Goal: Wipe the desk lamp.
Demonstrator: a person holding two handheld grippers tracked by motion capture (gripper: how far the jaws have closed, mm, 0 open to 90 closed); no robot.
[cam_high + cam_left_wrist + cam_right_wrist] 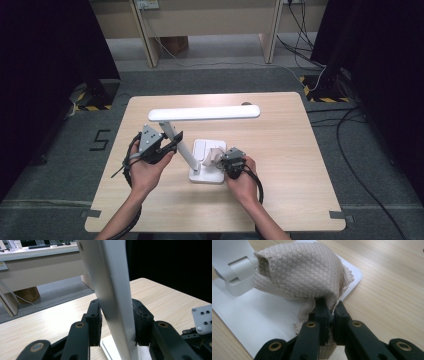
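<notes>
Seen from the high view, a light wooden table [280, 165] sits on a grey floor, and your forearms come in from the bottom edge.

On the left, your left hand [145, 170] holds the left gripper [172, 145] at the slanted arm [181, 145] of a white desk lamp [204, 113]. In the left gripper view, the two black jaws press against either side of that white arm [116, 305], so the gripper is clamped on it. The arm rises steeply between the jaws, and the lamp's long flat head runs across the table above your hands, roughly parallel to the far edge.

In the middle, the lamp's flat white base [205, 172] rests on the table, between your two hands.

To the right, your right hand [242, 180] holds the right gripper [220, 160] just over the base. In the right gripper view its jaws are pinched together on a beige quilted cloth [299, 272]. The cloth is bunched into a rounded wad that lies on the white base [254, 312], near the hinge block [237, 280] where the arm joins the base.
</notes>
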